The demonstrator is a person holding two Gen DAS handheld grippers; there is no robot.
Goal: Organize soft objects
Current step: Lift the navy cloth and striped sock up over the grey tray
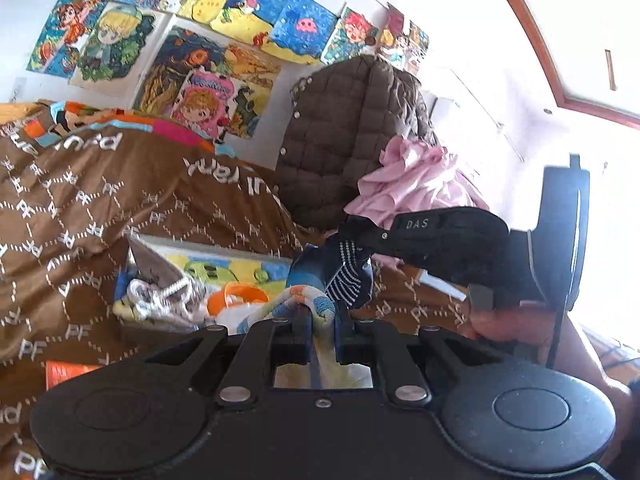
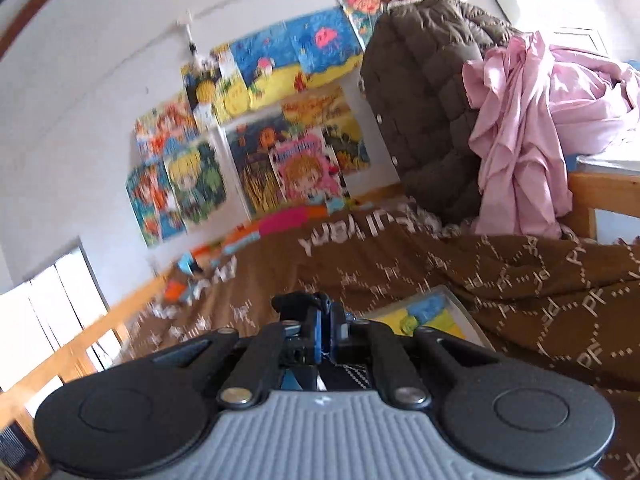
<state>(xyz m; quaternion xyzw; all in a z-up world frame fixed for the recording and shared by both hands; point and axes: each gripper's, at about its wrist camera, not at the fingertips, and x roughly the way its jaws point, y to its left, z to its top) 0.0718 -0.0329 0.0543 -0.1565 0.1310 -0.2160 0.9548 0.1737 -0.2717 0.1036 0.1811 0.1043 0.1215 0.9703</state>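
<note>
Two grippers are in view, and I hold one in each hand above the brown blanket (image 1: pixel 80 200), which serves as the reference for all positions here. My left gripper (image 1: pixel 322 316) has its jaws nearly together, clamped on a fold of patterned fabric (image 1: pixel 308 300) in blue, orange and cream; the rest of that fabric drops behind the gripper body and is hidden. My right gripper (image 1: pixel 352 236) enters the left wrist view from the right side, its jaws fully closed on a dark striped sock (image 1: pixel 344 280) that hangs just above the blanket, touching the patterned fabric. In the right wrist view the same closed fingers (image 2: pixel 316 332) show only a thin blue edge between them, and the sock's striped part is cut off below by the gripper body; this view is also motion-blurred. A picture board (image 1: pixel 224 268) lies flat in a hollow of the blanket, partly covered by a crumpled silver item (image 1: pixel 160 296) I cannot identify. Beyond the blanket's far edge hang a brown quilted jacket (image 1: pixel 340 136) and a pink cloth (image 1: pixel 416 176). Left of the grippers the blanket surface is open; its wooden side rail (image 2: pixel 80 352) bounds it.
</note>
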